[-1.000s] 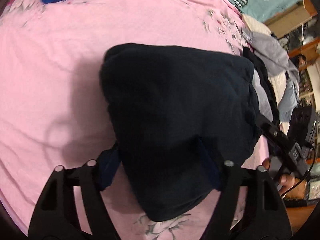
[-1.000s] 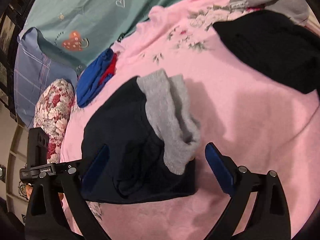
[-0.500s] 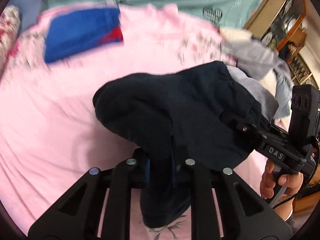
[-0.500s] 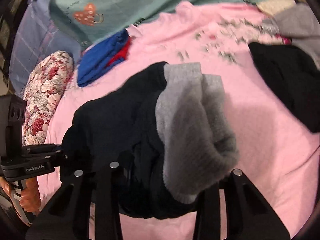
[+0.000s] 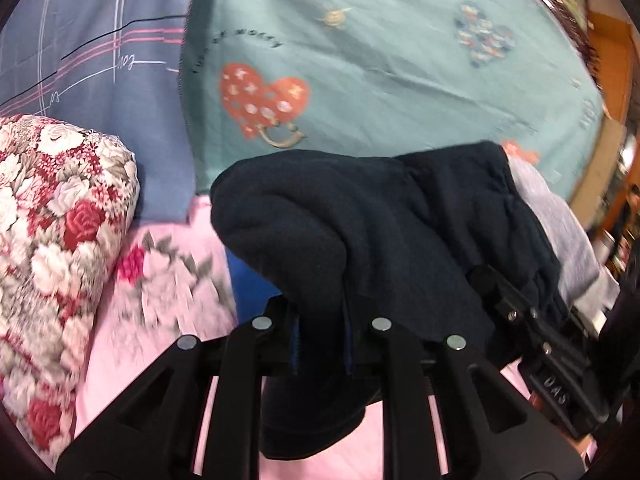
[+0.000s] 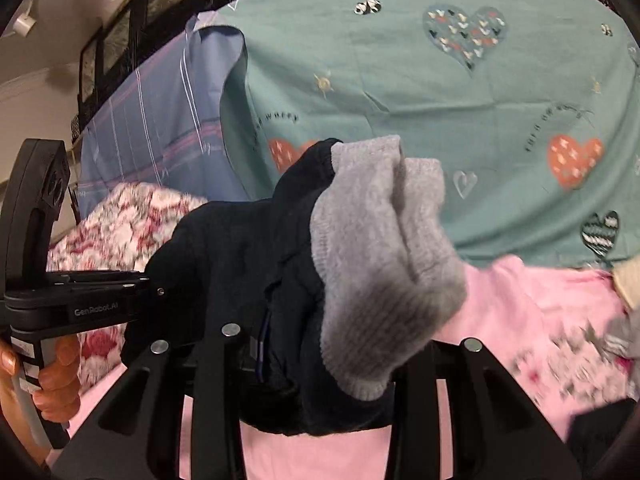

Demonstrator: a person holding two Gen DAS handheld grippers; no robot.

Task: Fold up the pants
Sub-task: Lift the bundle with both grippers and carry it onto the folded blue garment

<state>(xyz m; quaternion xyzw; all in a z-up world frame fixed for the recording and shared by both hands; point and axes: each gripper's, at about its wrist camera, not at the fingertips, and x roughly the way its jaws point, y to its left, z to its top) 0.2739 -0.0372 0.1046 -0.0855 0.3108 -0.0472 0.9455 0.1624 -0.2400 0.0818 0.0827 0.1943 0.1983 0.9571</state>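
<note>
Left wrist view: my left gripper (image 5: 320, 344) is clamped narrow on a fold of the dark pants (image 5: 360, 232), which bulge up just ahead of the fingers and hang below them, off the pink sheet (image 5: 168, 288). The cloth hides the fingertips. The pants cover most of a blue garment (image 5: 252, 288) behind them, and the sheet's print is blurred. At right, the right gripper (image 5: 516, 308) is partly buried in the same bundle. A floral pillow (image 5: 56, 240) sits at left.

Right wrist view: my right gripper (image 6: 316, 360) is drawn in on the pants (image 6: 232, 256), its tips lost under the grey lining (image 6: 380, 264) that drapes over them. The left gripper (image 6: 144, 284) meets the bundle from the left. The teal cloth (image 6: 400, 80) fills the background.
</note>
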